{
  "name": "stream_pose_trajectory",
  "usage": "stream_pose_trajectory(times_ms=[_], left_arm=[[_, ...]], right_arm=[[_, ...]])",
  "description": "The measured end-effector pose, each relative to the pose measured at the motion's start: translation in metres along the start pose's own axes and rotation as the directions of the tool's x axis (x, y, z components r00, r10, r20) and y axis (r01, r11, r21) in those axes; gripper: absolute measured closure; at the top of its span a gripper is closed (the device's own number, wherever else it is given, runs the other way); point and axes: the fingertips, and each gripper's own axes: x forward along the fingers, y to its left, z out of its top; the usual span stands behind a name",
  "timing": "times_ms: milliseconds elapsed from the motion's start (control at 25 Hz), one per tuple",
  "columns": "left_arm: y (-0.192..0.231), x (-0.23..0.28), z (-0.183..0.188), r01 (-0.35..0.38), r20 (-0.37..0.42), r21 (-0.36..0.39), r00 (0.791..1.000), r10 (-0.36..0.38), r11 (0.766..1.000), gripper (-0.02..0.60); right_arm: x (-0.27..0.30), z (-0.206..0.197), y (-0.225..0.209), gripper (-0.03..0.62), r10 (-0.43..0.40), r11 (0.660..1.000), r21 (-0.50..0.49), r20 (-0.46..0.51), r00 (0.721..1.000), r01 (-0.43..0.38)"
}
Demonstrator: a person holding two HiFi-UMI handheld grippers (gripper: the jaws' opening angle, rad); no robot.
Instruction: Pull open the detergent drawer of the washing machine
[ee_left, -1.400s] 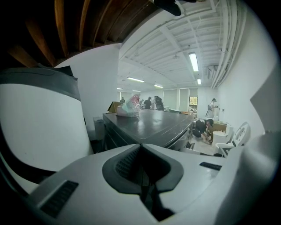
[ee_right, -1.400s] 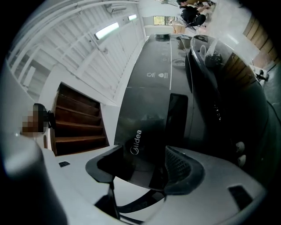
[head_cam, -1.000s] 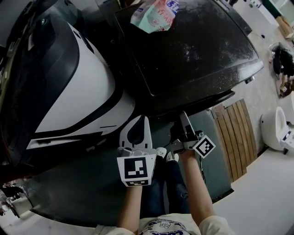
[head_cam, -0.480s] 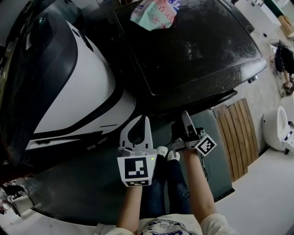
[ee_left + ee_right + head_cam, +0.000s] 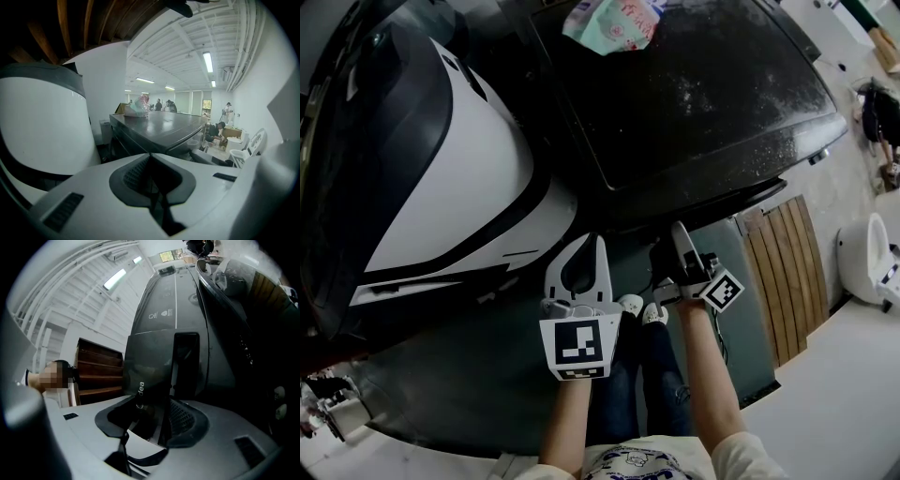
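Observation:
The dark washing machine (image 5: pixel 694 94) fills the upper middle of the head view, and my right gripper (image 5: pixel 677 246) reaches up under its front edge. In the right gripper view the dark detergent drawer front (image 5: pixel 154 362), with a logo and a recessed handle, stands between the jaws of the right gripper (image 5: pixel 154 420). Those jaws have just been closing and now grip its lower edge. My left gripper (image 5: pixel 598 242) hangs beside it, left of the drawer and short of the machine. The left gripper (image 5: pixel 151 157) is shut, with its jaws meeting on nothing.
A pink and green plastic packet (image 5: pixel 614 23) lies on the machine's top. A large white and black machine (image 5: pixel 459 169) stands at the left. A wooden slatted panel (image 5: pixel 787 272) and a white seat (image 5: pixel 862 262) are at the right. The person's shoes (image 5: pixel 642 312) are below the grippers.
The right gripper's marker cube has shifted slightly right and up as that gripper tilted at the machine's front. The left gripper has kept still.

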Motion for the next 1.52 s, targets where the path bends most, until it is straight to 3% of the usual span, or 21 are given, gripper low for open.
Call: stream_pose_trajectory(times_ms=[520,1520], left_arm=[[-0.005,-0.003,0.001,0.001,0.006,-0.002,1.000,-0.001,1.000,0.569],[-0.023,-0.029,0.001,0.015,0.029,0.003,0.999,-0.016,1.000,0.569]], right_arm=[[-0.014,-0.002,0.004,0.410,-0.014,1.000,0.013,0.005,1.000,0.014],[-0.044,-0.008,0.017,0.421,-0.052,0.999,-0.010,-0.006,0.999,0.052]])
